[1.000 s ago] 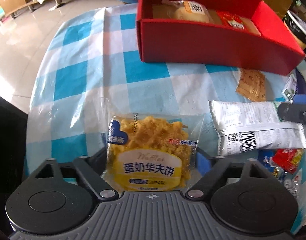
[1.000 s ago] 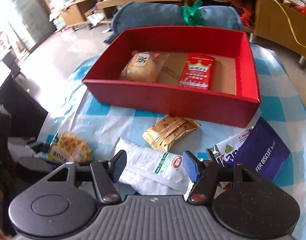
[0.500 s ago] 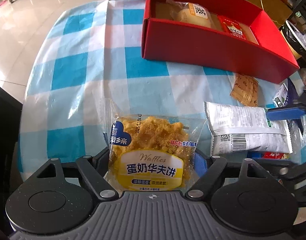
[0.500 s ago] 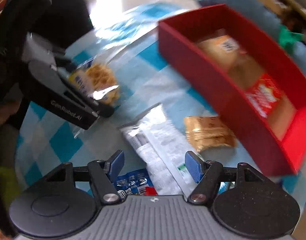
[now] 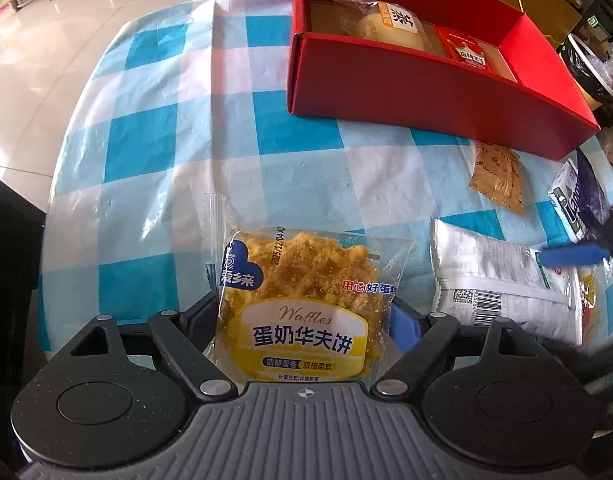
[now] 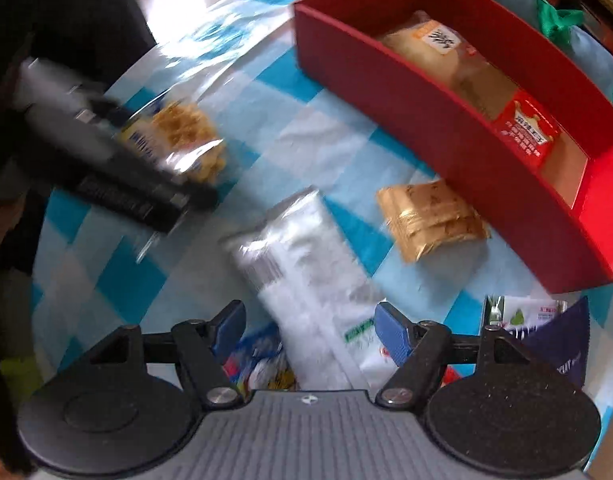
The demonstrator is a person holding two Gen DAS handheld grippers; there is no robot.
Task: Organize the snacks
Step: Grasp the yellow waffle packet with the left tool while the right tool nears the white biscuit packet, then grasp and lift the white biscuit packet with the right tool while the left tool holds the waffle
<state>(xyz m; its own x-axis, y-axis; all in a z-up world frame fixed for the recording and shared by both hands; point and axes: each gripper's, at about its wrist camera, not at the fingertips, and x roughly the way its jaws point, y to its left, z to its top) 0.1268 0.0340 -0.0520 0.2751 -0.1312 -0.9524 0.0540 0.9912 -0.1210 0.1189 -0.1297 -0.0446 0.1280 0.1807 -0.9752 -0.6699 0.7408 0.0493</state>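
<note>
My left gripper (image 5: 306, 316), jaws opening, straddles the waffle packet (image 5: 302, 300) that hides its fingertips, while my opening right gripper (image 6: 308, 326) hovers empty over the blurred white packet (image 6: 302, 264).

2 wrist fisheyes, steeply downward, close over table (image 5: 154, 152), sharing red box (image 5: 426, 92)

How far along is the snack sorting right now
Done: a bun pack and a red sachet lie in the red box. In hand: the waffle pack sits between the left gripper's opening jaws; the right gripper is opening over the white pack. Left: the gold packet and purple packs.
</note>
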